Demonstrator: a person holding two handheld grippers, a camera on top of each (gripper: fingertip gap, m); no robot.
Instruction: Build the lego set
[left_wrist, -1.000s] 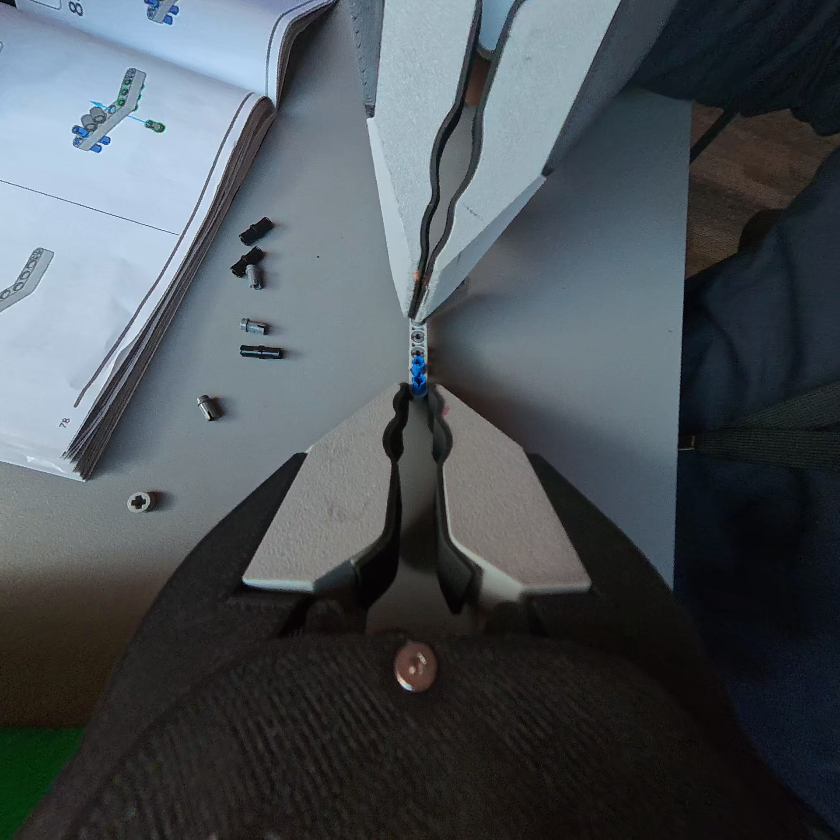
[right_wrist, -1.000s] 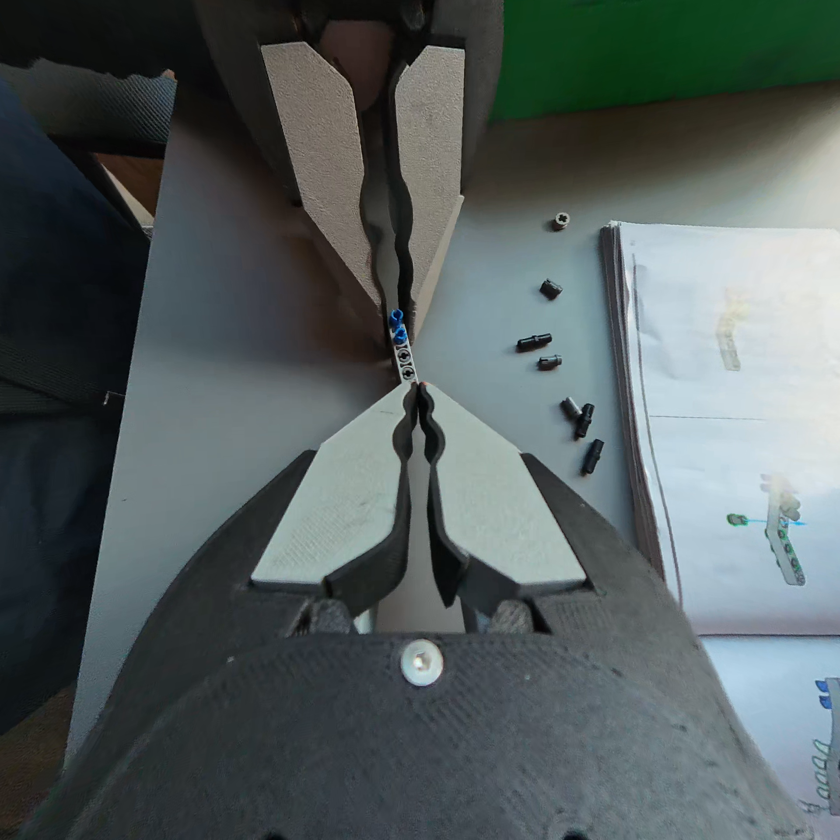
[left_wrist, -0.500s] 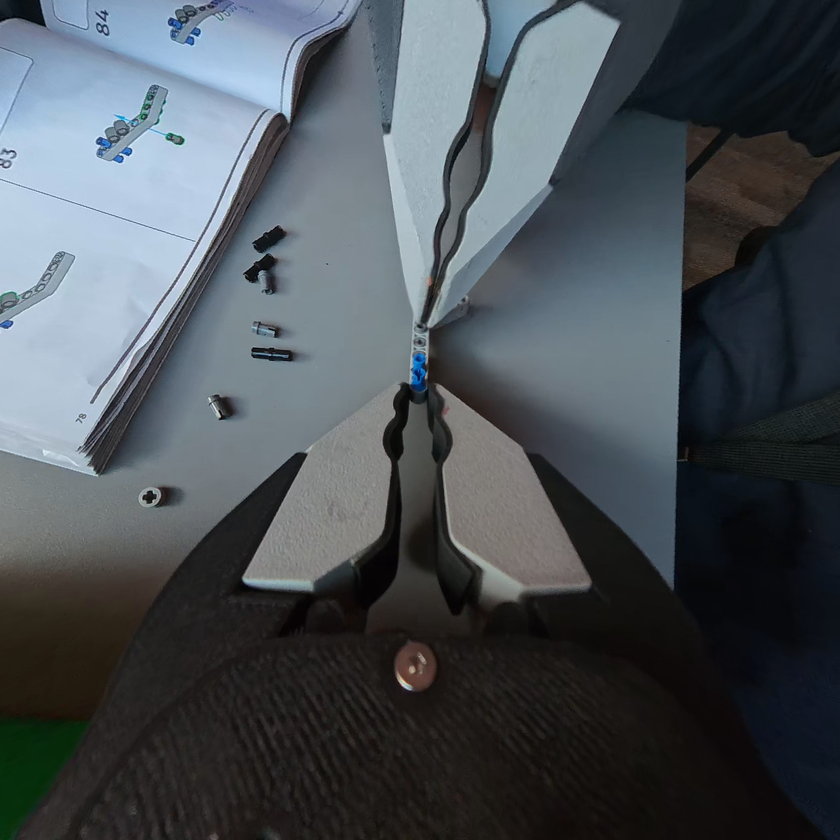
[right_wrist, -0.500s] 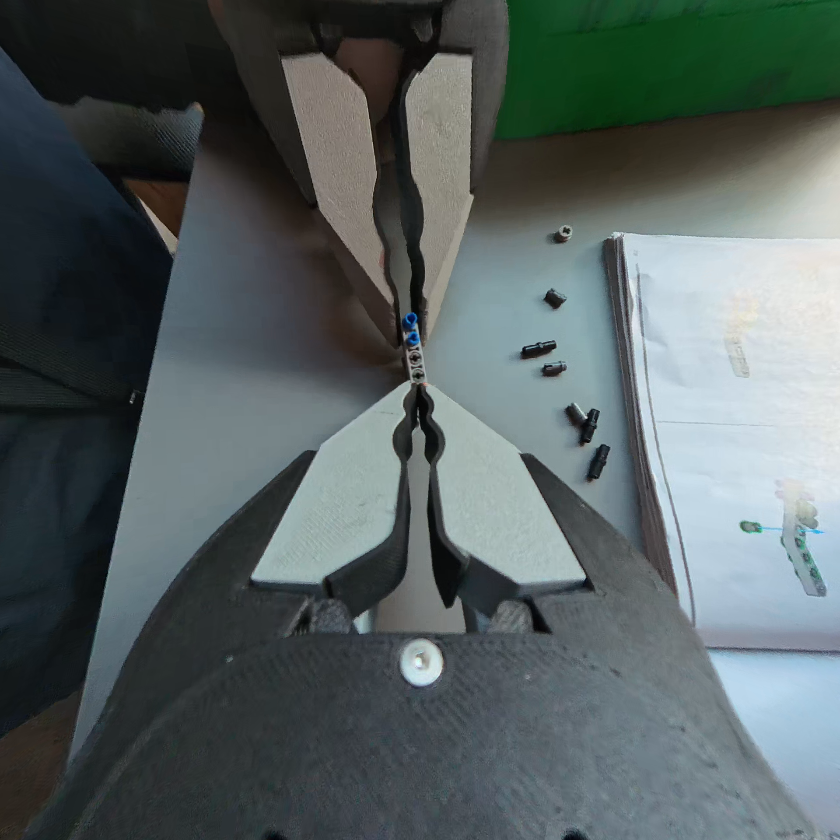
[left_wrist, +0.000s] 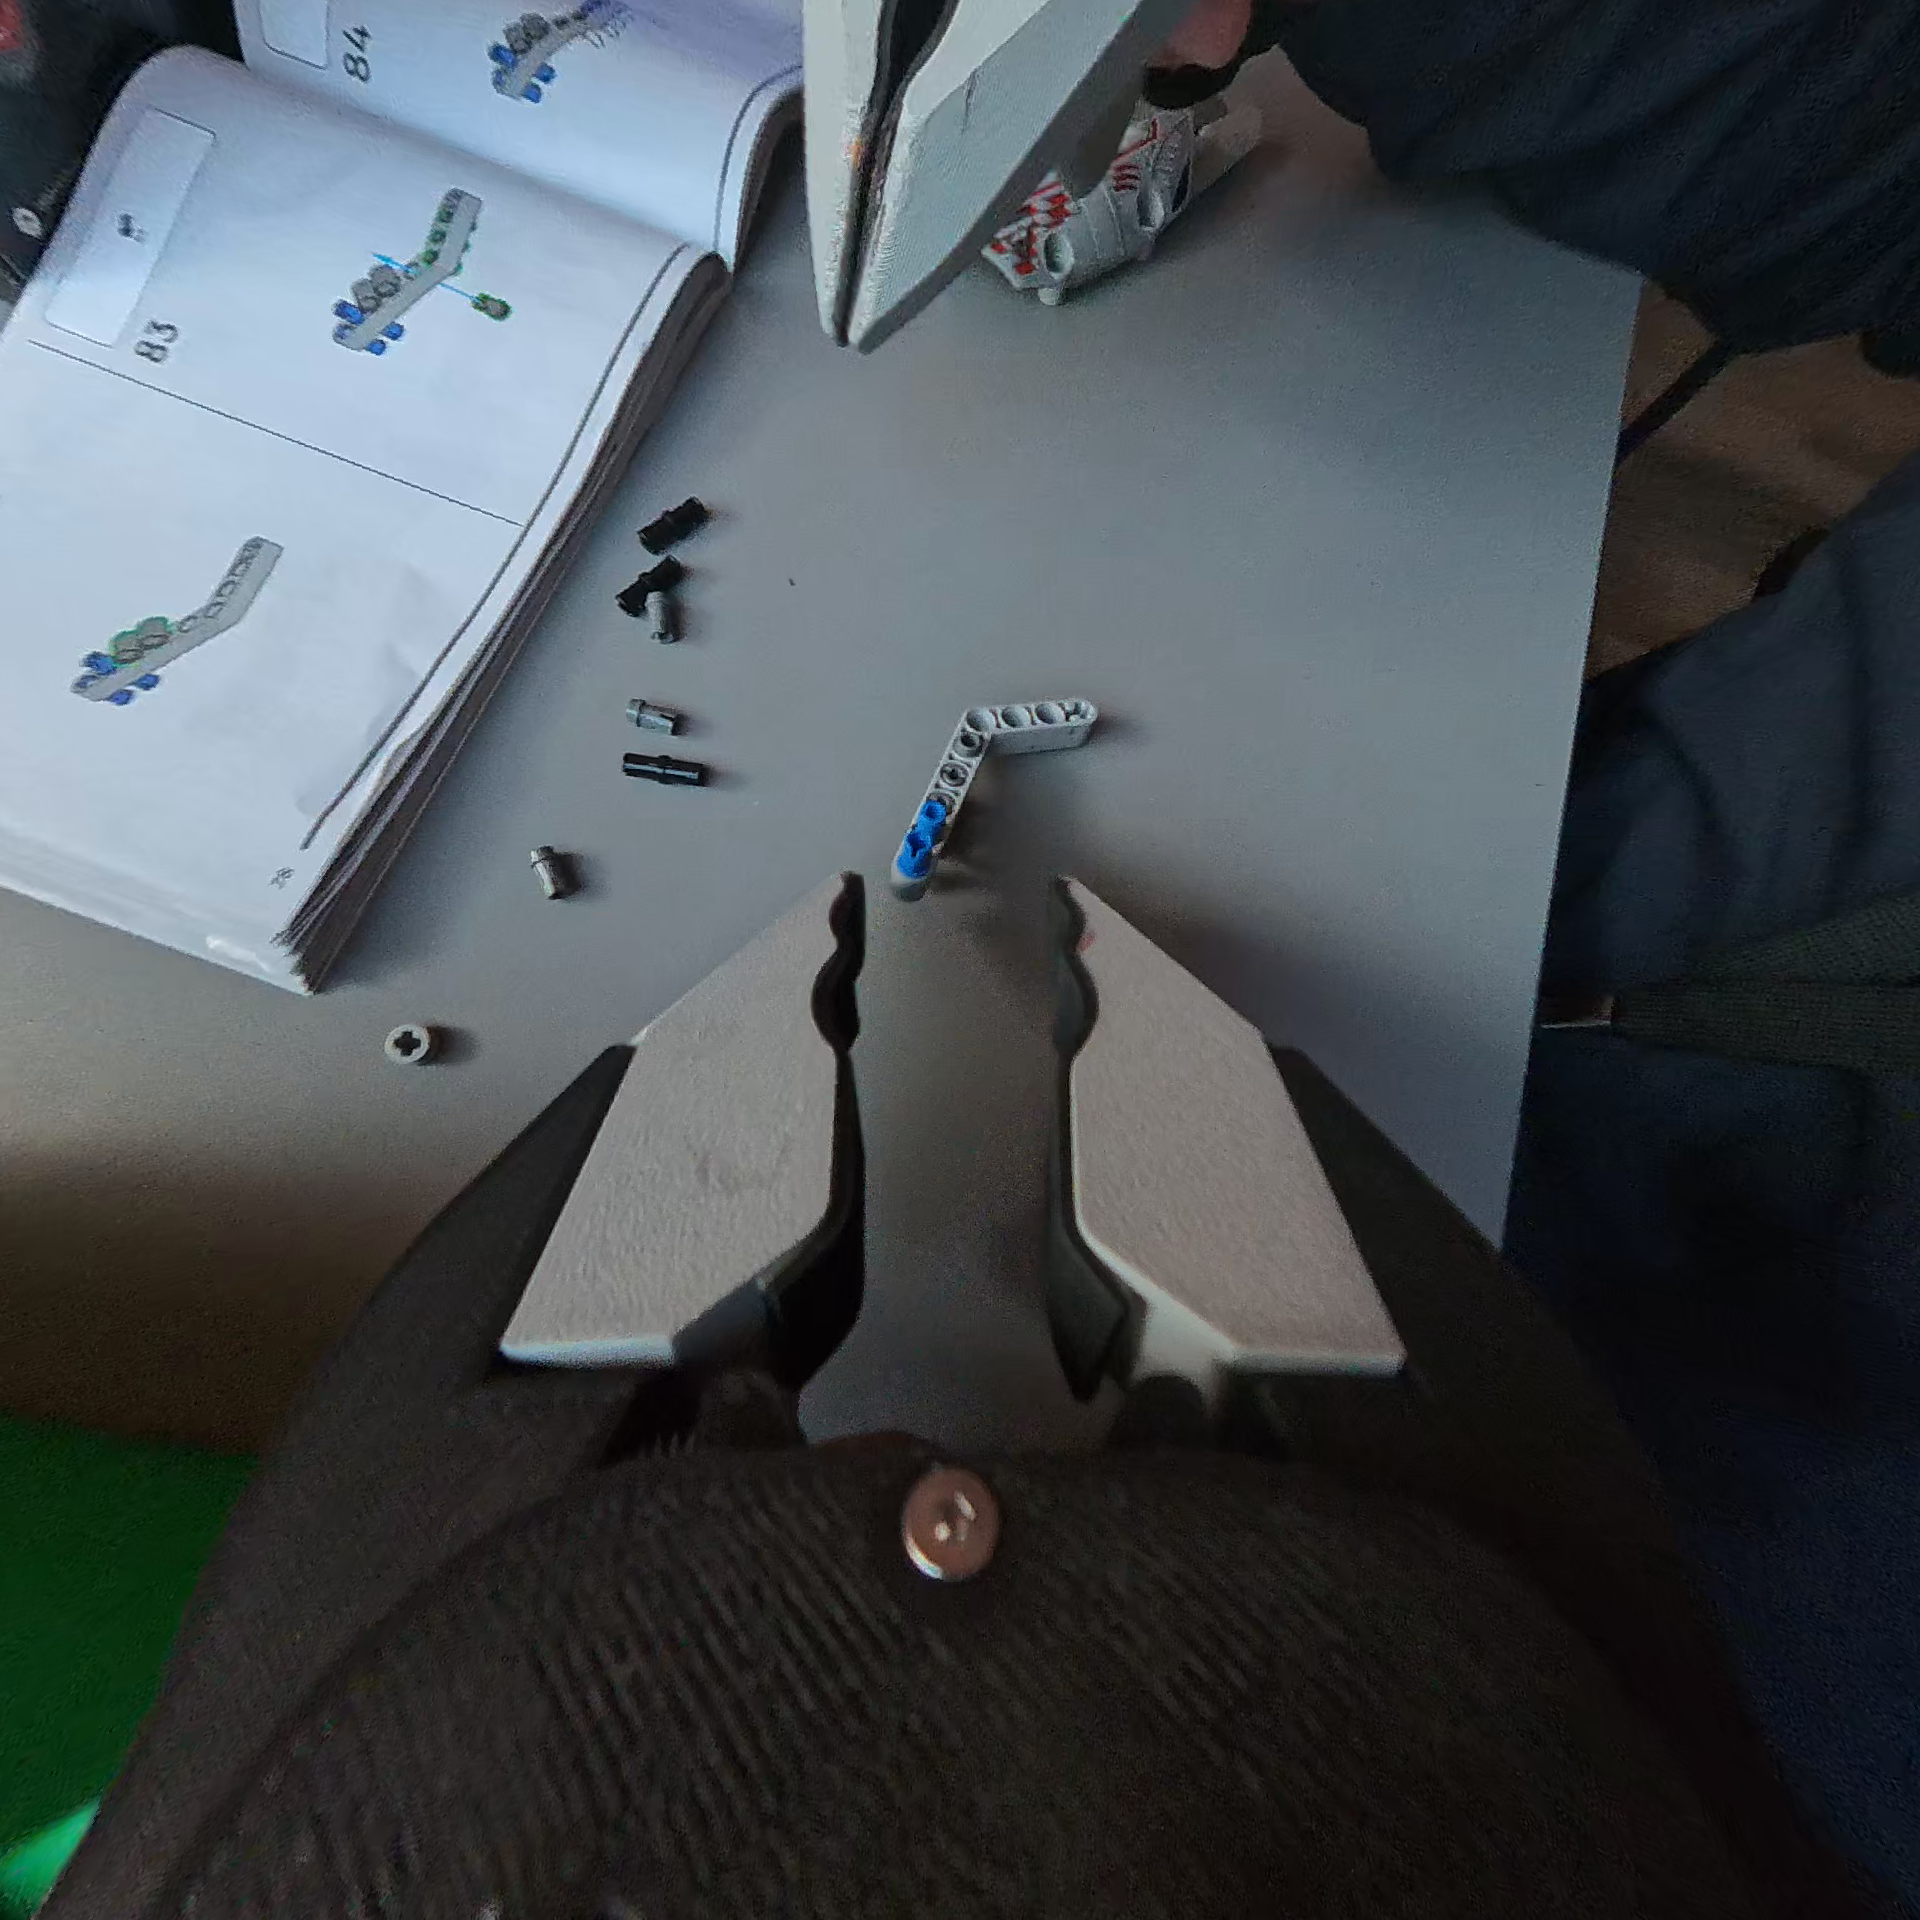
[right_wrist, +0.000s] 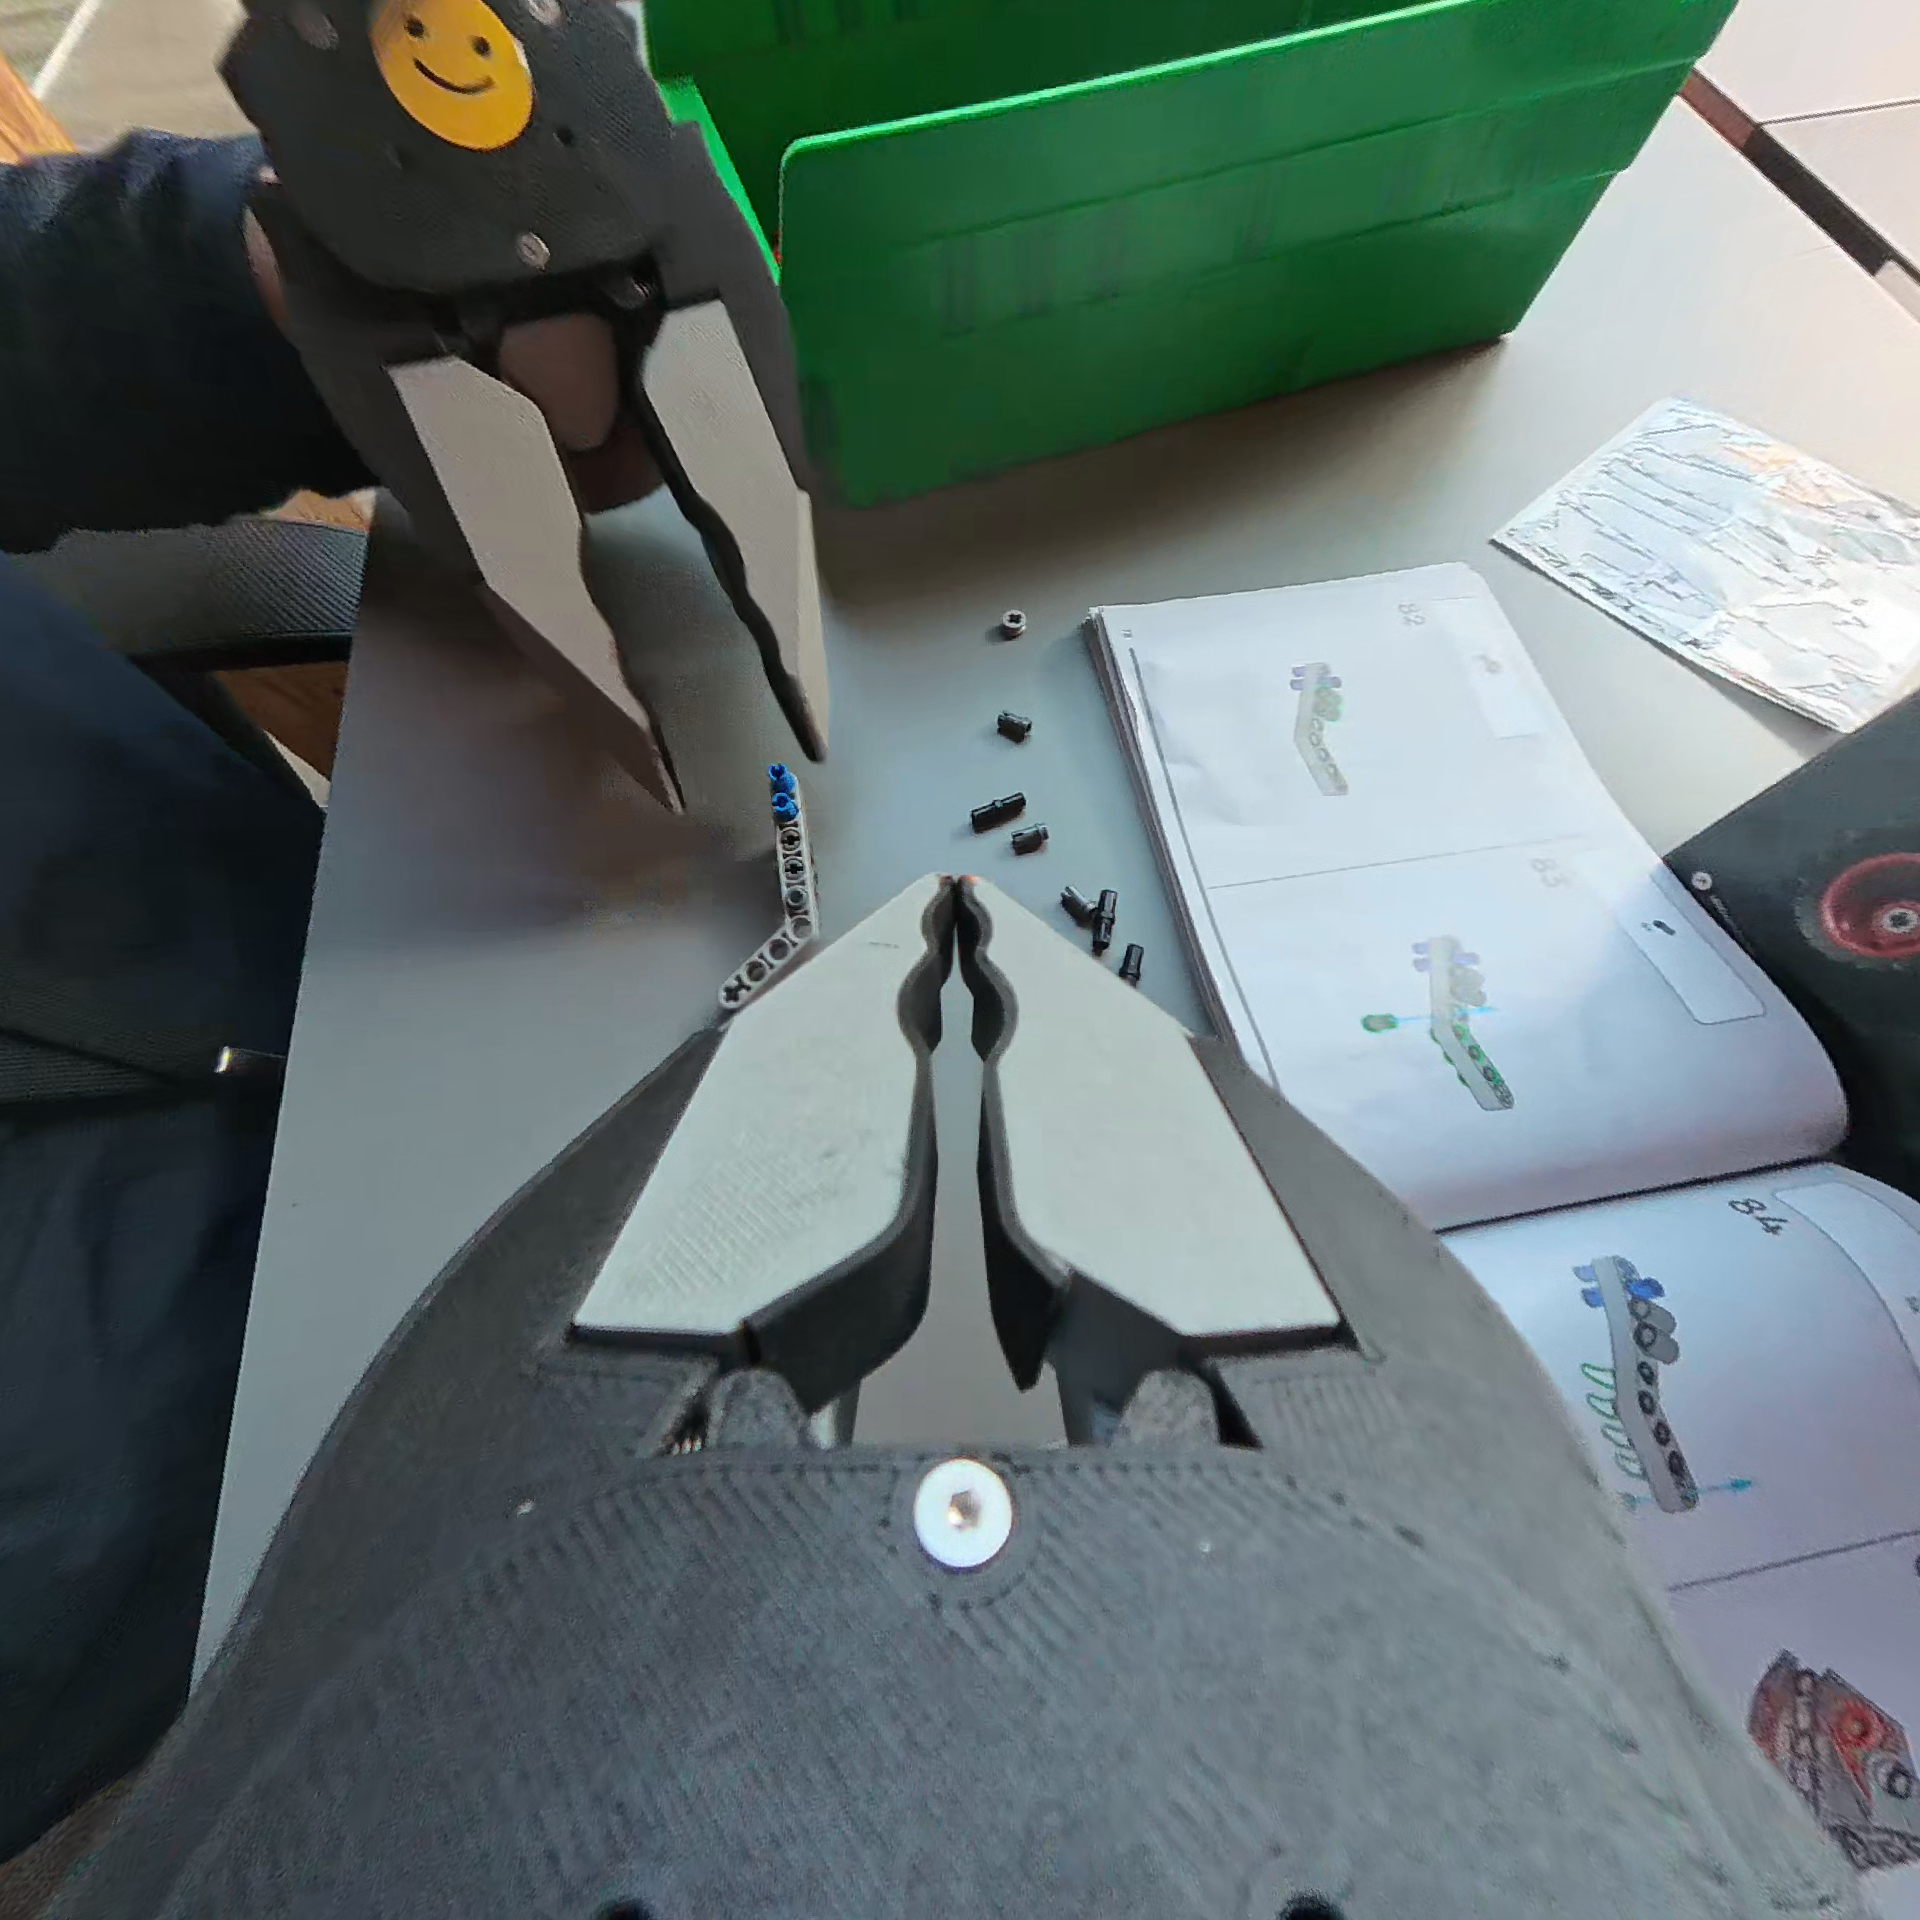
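Grey table (left_wrist: 1299, 499) carries the bent beam (left_wrist: 977, 774) free just beyond the spread left claw (left_wrist: 956, 888); right claw (right_wrist: 954, 883) pinched empty; loose pins (left_wrist: 665, 769) beside beam could scatter on a sloppy pick.

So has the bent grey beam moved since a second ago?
Yes. The bent grey beam has left both grippers and now lies flat on the table, right of the loose pins.
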